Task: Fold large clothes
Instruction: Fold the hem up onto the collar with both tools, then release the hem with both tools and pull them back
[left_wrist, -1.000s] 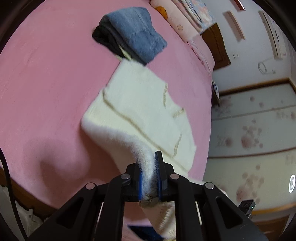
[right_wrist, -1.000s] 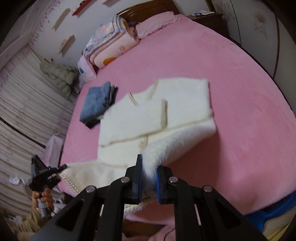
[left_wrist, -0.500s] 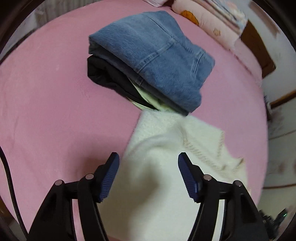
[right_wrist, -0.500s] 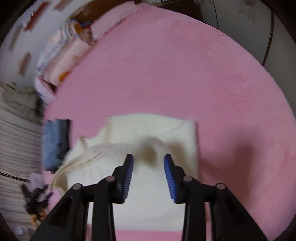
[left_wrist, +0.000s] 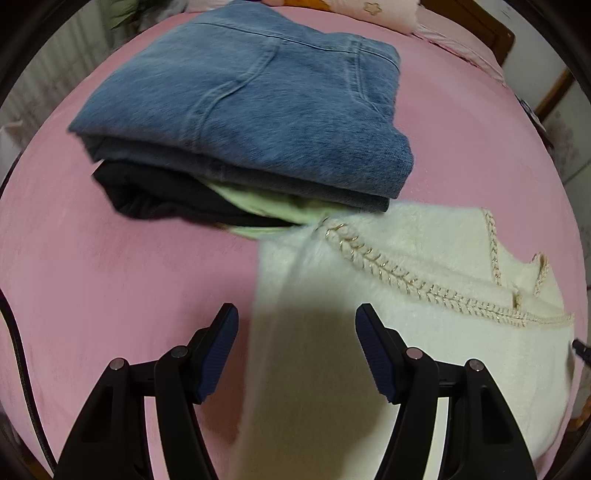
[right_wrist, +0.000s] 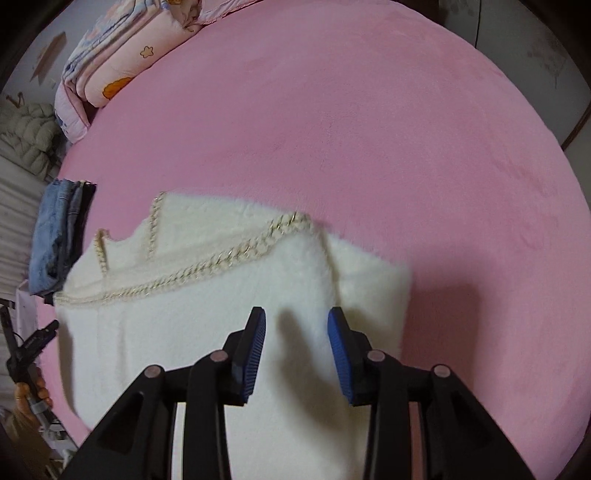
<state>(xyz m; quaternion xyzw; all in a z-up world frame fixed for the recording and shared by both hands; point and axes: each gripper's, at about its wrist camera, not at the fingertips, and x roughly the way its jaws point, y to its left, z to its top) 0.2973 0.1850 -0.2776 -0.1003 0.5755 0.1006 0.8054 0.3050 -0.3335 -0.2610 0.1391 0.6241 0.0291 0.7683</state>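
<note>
Left wrist view is looking steeply down at the pink bed, where the cream fuzzy sweater is lying folded and filling the frame from about six o'clock round to three o'clock. The left gripper is hanging just above the sweater's left edge with its blue-padded fingers standing well apart and nothing between them; the left finger is over bare bed, the right finger over cream fabric. At twelve o'clock a folded stack is sitting with blue jeans on top, a black garment and a pale green garment beneath; the sweater's chain-trimmed corner is reaching the stack's near edge. Right wrist view is showing the right gripper also pointing steeply down over the sweater, its fingers parted more narrowly, gripping nothing, with fabric directly below them. The gold trim is running toward eleven o'clock, the jeans are at nine o'clock, and folded patterned bedding is lying at eleven o'clock near the bed's far edge.
</note>
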